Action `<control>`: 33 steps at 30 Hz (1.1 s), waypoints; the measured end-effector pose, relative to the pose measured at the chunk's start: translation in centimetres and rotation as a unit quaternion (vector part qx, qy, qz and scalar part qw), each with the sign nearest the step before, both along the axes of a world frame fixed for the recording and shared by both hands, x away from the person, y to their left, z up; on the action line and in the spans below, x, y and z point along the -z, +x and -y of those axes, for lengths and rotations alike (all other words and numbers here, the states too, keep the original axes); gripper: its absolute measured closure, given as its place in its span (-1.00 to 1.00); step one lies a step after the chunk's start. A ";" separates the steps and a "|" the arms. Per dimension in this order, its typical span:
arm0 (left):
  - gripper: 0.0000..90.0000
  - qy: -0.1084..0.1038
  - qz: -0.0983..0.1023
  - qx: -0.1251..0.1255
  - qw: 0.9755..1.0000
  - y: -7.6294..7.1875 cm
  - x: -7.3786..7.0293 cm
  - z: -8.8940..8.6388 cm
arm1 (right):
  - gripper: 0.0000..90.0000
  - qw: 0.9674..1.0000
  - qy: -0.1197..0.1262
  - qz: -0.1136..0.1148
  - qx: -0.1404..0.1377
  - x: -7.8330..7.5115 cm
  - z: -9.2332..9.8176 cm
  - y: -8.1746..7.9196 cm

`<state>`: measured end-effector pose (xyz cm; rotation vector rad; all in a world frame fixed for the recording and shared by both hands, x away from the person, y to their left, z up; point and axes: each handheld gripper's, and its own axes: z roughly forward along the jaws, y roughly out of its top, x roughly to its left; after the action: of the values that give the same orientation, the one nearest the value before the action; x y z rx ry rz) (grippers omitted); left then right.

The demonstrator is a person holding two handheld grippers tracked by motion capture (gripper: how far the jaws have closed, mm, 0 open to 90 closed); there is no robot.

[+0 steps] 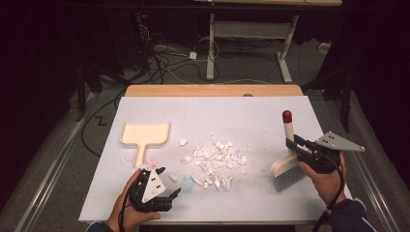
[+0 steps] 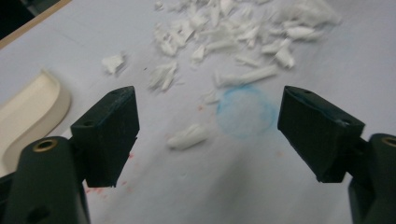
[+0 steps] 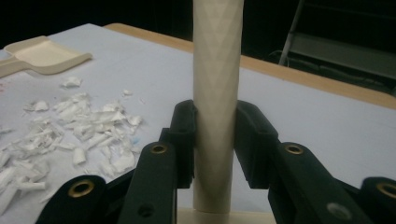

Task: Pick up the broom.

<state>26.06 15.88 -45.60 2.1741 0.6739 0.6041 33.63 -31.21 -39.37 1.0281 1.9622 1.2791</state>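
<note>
On the left of the white-covered table (image 1: 270,116), a cream plastic dustpan (image 1: 145,134) lies flat, handle toward the person, faint red specks beside it. Just near of it, the left gripper (image 1: 167,186) is held low in the left hand (image 1: 126,208), jaws spread wide with nothing between them; in the left gripper view one stray white scrap (image 2: 187,136) and a faint blue circle mark (image 2: 246,112) lie on the cover ahead of it. Mid-table: a loose scatter of torn white paper scraps (image 1: 215,162). Right side: the right gripper (image 1: 294,145), in the right hand (image 1: 329,181), pinches the cream handle of a small hand brush with a red tip (image 1: 288,145); its grey bristles (image 1: 289,178) touch the cover, well apart from the scraps.
</note>
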 end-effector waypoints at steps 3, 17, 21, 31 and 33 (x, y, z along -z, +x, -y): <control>-0.53 -0.003 -0.026 0.030 0.999 -0.2 0.0 2.4 | 0.58 1.000 0.021 0.008 -0.014 -0.5 -0.5 -1.3; -0.45 -0.084 -0.024 0.126 0.988 1.0 -3.3 15.9 | 0.58 0.997 0.005 0.042 -0.072 -2.6 -4.4 -4.2; -0.39 -0.113 -0.029 0.112 0.987 1.7 -3.3 18.4 | 0.58 0.995 0.007 0.057 -0.079 -3.1 -5.3 -5.1; 0.12 -0.153 -0.052 0.106 0.981 2.8 -2.5 19.2 | 0.58 0.994 -0.006 0.065 -0.083 -3.0 -6.7 -6.2; 0.17 -0.157 -0.063 0.107 0.980 3.0 -2.4 18.9 | 0.58 0.994 -0.009 0.068 -0.089 -3.1 -7.0 -6.4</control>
<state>29.04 -3.03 -43.23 1.9629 0.5487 0.2304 27.27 -24.21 -36.30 0.7492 1.9932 1.3846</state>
